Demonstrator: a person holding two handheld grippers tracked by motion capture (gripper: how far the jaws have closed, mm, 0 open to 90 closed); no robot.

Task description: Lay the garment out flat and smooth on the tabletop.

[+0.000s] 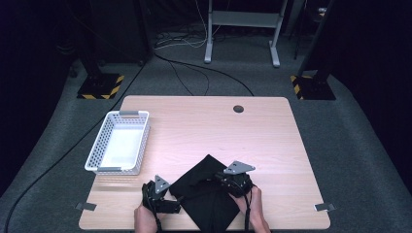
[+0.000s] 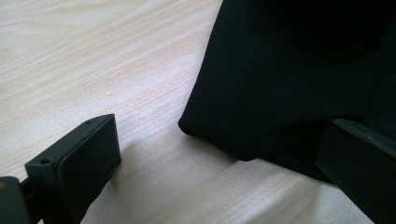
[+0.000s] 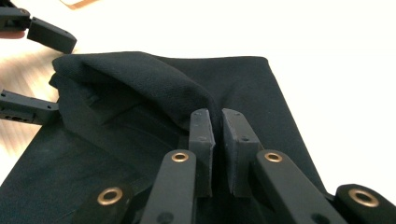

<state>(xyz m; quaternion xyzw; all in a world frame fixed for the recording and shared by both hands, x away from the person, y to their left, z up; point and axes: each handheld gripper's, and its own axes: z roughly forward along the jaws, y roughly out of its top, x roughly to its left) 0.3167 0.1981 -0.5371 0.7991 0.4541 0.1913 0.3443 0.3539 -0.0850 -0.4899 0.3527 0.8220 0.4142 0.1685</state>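
A black cloth (image 1: 206,194) lies near the front edge of the wooden table (image 1: 218,126), partly folded over itself. My right gripper (image 1: 217,180) is at the cloth's right side, shut on a raised fold of it; in the right gripper view the cloth (image 3: 140,79) drapes up from between the nearly touching pads of that gripper (image 3: 218,116). My left gripper (image 1: 174,200) is open at the cloth's left corner. In the left gripper view its jaws (image 2: 219,140) stand wide apart around the corner of the cloth (image 2: 289,70), not pressing it. The left gripper (image 3: 42,70) also appears far off in the right gripper view.
A white plastic basket (image 1: 99,141) stands empty at the table's left side. A round cable hole (image 1: 238,108) sits near the far edge. Small tape strips (image 1: 85,206) mark the front corners. Beyond the table are floor cables and stand feet.
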